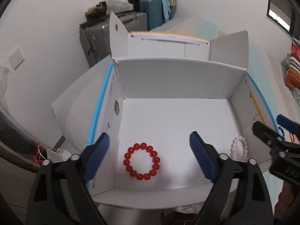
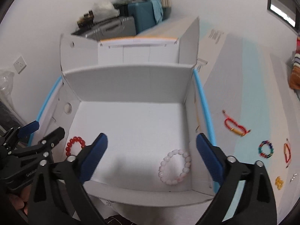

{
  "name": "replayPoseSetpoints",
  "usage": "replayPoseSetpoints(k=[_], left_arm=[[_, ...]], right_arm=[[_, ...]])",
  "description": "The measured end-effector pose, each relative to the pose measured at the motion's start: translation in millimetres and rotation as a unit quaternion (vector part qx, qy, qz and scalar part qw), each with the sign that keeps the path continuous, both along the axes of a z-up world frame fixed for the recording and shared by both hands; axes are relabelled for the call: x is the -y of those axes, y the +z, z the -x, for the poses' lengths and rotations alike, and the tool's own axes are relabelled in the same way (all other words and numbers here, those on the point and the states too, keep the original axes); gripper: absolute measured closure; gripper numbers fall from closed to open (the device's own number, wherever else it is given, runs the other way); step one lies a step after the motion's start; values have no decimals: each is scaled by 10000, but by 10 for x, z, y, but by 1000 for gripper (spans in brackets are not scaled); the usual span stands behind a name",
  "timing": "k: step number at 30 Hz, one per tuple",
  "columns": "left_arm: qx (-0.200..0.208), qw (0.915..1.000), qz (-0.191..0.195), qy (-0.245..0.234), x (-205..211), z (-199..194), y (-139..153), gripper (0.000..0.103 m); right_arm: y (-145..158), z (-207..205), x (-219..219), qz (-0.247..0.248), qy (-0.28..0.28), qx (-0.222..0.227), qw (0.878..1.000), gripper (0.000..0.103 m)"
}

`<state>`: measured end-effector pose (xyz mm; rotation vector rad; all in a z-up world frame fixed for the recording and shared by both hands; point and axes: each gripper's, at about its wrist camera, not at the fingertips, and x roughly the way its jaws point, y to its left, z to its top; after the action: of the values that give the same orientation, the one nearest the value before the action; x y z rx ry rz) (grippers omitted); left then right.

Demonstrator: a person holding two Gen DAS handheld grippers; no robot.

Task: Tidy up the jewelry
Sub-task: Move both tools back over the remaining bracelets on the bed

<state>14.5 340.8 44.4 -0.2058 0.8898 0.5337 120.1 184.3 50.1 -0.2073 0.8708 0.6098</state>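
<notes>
An open white cardboard box (image 1: 168, 78) (image 2: 131, 78) stands in front of both grippers. A red bead bracelet (image 1: 142, 161) (image 2: 75, 144) lies on its floor near the front left. A pale pink bead bracelet (image 2: 175, 166) (image 1: 240, 148) lies near the front right. My left gripper (image 1: 150, 157) is open and empty, hovering over the red bracelet. My right gripper (image 2: 151, 157) is open and empty, above the box floor just left of the pink bracelet. On the surface right of the box lie a red cord bracelet (image 2: 235, 125), a multicoloured bead bracelet (image 2: 265, 149) and another red cord bracelet (image 2: 287, 151).
A small yellow piece (image 2: 279, 182) and a small silver piece (image 2: 293, 177) lie at the right. The box's flaps (image 1: 229, 48) stand up at the back. Suitcases (image 1: 150, 15) stand against the far wall. A striped cloth (image 1: 293, 69) lies at the right edge.
</notes>
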Motion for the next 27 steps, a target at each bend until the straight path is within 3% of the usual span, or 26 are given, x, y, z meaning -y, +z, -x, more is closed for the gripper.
replayPoseSetpoints(k=[4, 11, 27], left_arm=[[143, 9995, -264, -48, 167, 77, 132, 6], [436, 9975, -466, -308, 617, 92, 326, 6], [690, 9860, -230, -1498, 1925, -274, 427, 6]], right_arm=[[167, 73, 155, -57, -31, 277, 9996, 8], [352, 183, 505, 108, -125, 718, 9973, 8], [586, -35, 2177, 110, -1494, 916, 9845, 8]])
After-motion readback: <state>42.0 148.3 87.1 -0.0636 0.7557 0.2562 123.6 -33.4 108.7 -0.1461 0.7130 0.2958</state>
